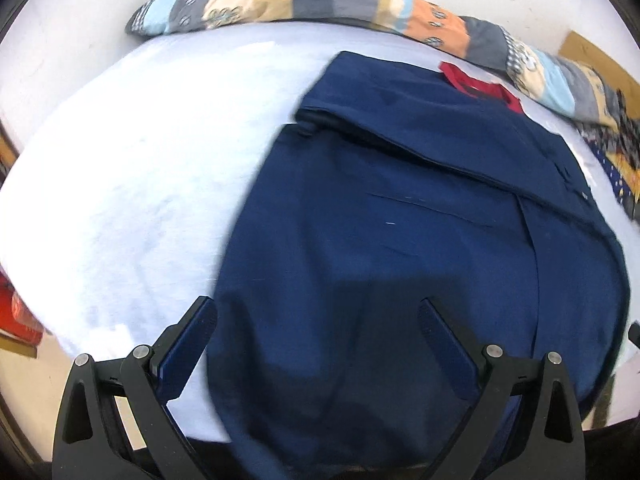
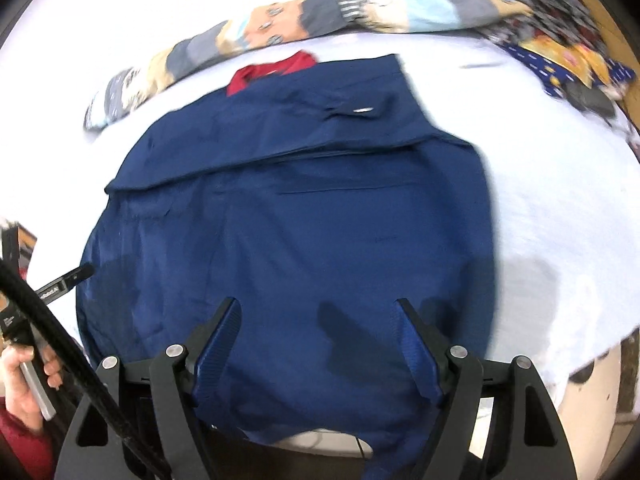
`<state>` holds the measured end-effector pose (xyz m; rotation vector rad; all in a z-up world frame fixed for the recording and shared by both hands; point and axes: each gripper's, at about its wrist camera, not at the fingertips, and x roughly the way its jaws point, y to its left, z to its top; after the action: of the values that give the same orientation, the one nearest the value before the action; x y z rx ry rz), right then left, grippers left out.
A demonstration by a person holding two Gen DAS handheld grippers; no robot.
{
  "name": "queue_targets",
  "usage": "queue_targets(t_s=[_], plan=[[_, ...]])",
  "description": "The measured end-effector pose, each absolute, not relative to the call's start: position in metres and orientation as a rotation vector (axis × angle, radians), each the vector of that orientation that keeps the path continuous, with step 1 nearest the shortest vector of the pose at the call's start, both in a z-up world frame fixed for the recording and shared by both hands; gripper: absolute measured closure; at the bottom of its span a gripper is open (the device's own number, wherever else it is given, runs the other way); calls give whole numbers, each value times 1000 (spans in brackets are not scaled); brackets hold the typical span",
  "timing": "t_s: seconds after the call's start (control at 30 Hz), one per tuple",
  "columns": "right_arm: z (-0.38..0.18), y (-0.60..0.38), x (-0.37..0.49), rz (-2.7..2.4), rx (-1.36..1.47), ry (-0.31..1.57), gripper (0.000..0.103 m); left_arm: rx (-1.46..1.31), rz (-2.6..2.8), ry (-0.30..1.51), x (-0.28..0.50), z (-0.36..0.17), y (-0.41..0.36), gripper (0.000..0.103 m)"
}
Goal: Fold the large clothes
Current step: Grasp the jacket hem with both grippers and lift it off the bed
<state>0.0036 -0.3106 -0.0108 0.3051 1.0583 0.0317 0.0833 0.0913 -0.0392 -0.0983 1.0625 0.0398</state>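
Where views differ: while the right wrist view shows a person's hand point(image 2: 28, 384) gripping the left tool's handle, the left wrist view does not.
Tongs: left gripper point(image 1: 316, 320) and right gripper point(image 2: 318, 320) both wide, empty.
Garment: navy garment point(image 1: 400, 220), partly folded, lies on the white sheet point(image 1: 120, 180).
Open room: bare sheet left of the garment in the left wrist view.
Far edge: patterned blanket point(image 1: 300, 0), red cloth point(image 1: 480, 88) just behind the garment.

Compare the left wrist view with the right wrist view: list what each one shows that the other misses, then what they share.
Only the left wrist view: the open left gripper close up and a red object at the left edge.
Only the right wrist view: the open right gripper, a hand on a gripper handle and the garment's snap tab.
Both: the navy garment, a red cloth behind it, the patterned blanket and the white sheet.
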Motion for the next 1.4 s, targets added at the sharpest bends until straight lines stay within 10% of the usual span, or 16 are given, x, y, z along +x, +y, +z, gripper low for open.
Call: queue_targets(t_s=[0.67,0.87,1.1,1.23,1.3,1.4], plan=[[-89,-352,-85,-246,697,1280,21,-287,10,1383,7,-90,133,3],[-99,-342,-82,-219,617,1378,21,-148,-39,1441,0,-113,96,37],[-122,-325,-78,-267,481,1502,21,-144,-29,1487,3,-133,92,42],[-136,-319,-70,-264,474,1546,55,-87,-28,1494,0,-142,81,45],[-142,-317,-68,-250,484,1566,82,-71,-2,1509,2,-149,75,72],[-130,-312,-65,-208,483,1523,87,-95,8,1505,2,-148,80,82]])
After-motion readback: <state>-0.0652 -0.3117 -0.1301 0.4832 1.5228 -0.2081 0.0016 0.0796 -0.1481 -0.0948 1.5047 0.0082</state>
